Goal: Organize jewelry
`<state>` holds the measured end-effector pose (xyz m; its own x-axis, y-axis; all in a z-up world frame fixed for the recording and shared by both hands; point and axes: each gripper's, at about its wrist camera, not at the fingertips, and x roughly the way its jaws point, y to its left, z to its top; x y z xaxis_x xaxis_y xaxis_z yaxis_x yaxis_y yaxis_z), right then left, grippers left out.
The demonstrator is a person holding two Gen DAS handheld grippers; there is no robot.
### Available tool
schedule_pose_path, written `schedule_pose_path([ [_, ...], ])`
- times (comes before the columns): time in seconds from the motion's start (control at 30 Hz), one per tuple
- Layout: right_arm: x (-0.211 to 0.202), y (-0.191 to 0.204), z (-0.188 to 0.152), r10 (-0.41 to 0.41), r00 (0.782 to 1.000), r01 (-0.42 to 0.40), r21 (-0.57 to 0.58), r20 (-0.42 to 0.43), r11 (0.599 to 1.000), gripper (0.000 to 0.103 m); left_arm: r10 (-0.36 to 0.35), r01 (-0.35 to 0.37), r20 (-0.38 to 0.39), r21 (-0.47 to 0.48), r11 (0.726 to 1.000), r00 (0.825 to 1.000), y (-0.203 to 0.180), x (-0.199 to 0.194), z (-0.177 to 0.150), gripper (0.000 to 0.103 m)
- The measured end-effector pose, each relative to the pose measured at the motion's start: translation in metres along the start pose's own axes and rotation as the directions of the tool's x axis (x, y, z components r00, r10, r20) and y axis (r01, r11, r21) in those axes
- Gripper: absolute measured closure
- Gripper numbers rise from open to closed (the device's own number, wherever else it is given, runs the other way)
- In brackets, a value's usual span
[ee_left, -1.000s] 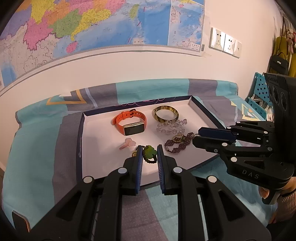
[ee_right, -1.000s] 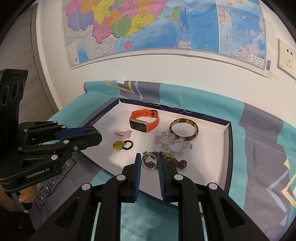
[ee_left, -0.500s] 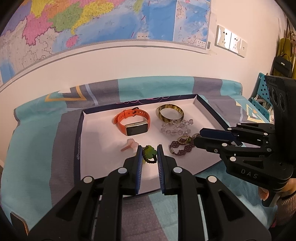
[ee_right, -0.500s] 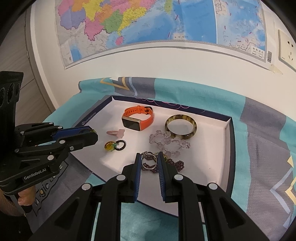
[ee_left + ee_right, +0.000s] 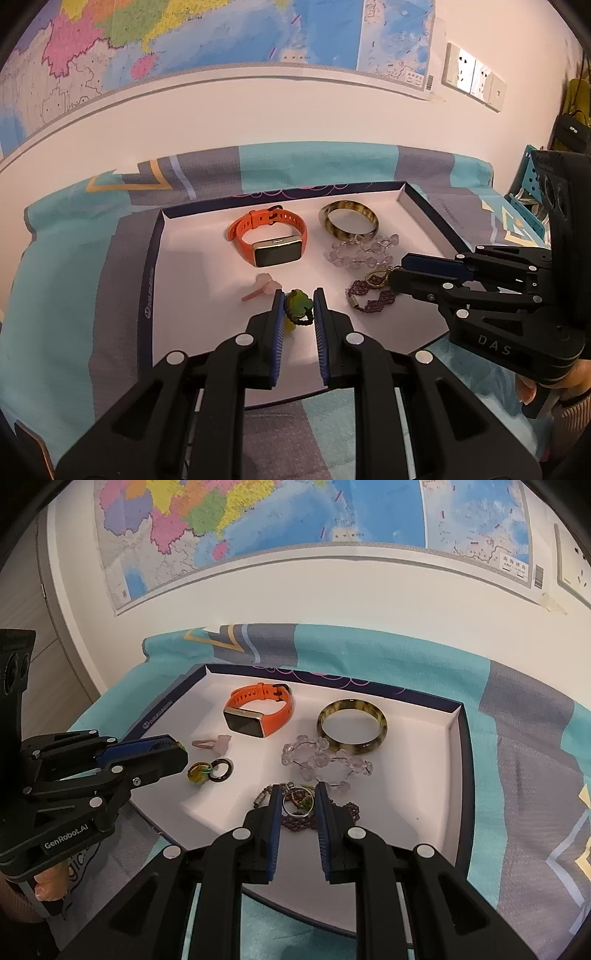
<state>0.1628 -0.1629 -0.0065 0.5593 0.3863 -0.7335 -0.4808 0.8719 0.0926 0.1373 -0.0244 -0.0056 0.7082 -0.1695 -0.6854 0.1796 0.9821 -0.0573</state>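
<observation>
A shallow white tray [image 5: 149, 273] [image 5: 461, 768] holds an orange watch [image 5: 271, 240] [image 5: 258, 712], a mottled bangle [image 5: 328, 229] [image 5: 352, 747], a clear bead bracelet [image 5: 354, 254], a purple bead bracelet [image 5: 369, 295] [image 5: 295, 821], a pink piece [image 5: 264, 284] and a green ring [image 5: 299, 302] [image 5: 197, 771] beside a black ring [image 5: 221, 771]. My left gripper [image 5: 298, 295] [image 5: 177, 751] hovers just short of the green ring, with a narrow gap between its jaws and nothing in them. My right gripper [image 5: 298, 790] [image 5: 400, 271] hangs over the purple bracelet, also narrowly open and holding nothing.
The tray lies on a teal and grey cloth [image 5: 66, 280] against a white wall with a map [image 5: 295, 513]. A teal perforated rack [image 5: 532, 199] stands at the right. A hand [image 5: 532, 387] holds each gripper at the near side.
Both grippers have sunk slightly toward the tray. The left gripper's tip has drawn nearer the green ring. The jewelry has not moved, and the gaps between the jaws are unchanged.
</observation>
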Motion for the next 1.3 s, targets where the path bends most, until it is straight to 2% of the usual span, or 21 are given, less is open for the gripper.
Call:
schedule_pose_path([
  [0.57,0.011,0.0,0.001,-0.021,0.999,0.021,-0.002,-0.029,1.0,0.086,0.012,-0.013,-0.043,-0.02,1.0,0.999,0.005,0.016,-0.004,0.086],
  [0.63,0.011,0.0,0.001,-0.021,0.999,0.021,0.0,-0.027,1.0,0.086,0.014,-0.015,-0.042,-0.022,1.0,0.999,0.006,0.016,-0.005,0.083],
  [0.7,0.009,0.001,0.0,-0.018,1.0,0.018,0.002,-0.024,1.0,0.085,0.016,-0.017,-0.036,-0.026,1.0,0.999,0.006,0.014,-0.005,0.072],
  [0.8,0.005,0.001,0.0,-0.022,1.0,0.022,0.006,-0.011,1.0,0.07,0.027,-0.027,-0.02,-0.03,0.999,0.999,0.007,0.009,-0.006,0.051],
  [0.83,0.004,0.001,0.0,-0.026,1.0,0.026,0.008,-0.007,1.0,0.065,0.03,-0.03,-0.009,-0.029,0.999,1.0,0.007,0.005,-0.007,0.047],
  [0.9,0.0,0.0,-0.001,-0.026,1.0,0.026,0.015,0.002,1.0,0.061,0.031,-0.031,0.004,-0.027,0.999,0.999,0.006,0.0,-0.007,0.04],
  [0.93,-0.002,-0.001,-0.002,-0.029,1.0,0.029,0.019,0.007,0.999,0.054,0.038,-0.038,0.014,-0.025,0.999,0.999,0.006,-0.003,-0.008,0.03],
  [0.97,-0.004,-0.001,-0.003,-0.034,0.999,0.034,0.025,0.013,0.999,0.045,0.044,-0.043,0.023,-0.023,0.999,0.999,0.005,-0.006,-0.008,0.025],
  [1.07,-0.013,-0.002,-0.006,-0.042,0.999,0.04,0.037,0.034,0.999,0.033,0.058,-0.057,0.046,-0.025,0.998,0.997,0.004,-0.016,-0.011,0.005],
  [1.17,-0.024,-0.002,-0.012,-0.05,0.997,0.047,0.052,0.06,0.998,0.013,0.069,-0.067,0.068,-0.027,0.997,0.995,0.004,-0.026,-0.015,0.006],
  [1.23,-0.029,0.0,-0.016,-0.079,0.994,0.076,0.05,0.069,0.996,0.008,0.083,-0.081,0.074,-0.034,0.996,0.994,0.004,-0.032,-0.018,0.006],
  [1.3,-0.035,0.002,-0.022,-0.089,0.993,0.085,0.046,0.08,0.995,0.007,0.095,-0.092,0.08,-0.038,0.995,0.992,0.005,-0.038,-0.021,0.006],
])
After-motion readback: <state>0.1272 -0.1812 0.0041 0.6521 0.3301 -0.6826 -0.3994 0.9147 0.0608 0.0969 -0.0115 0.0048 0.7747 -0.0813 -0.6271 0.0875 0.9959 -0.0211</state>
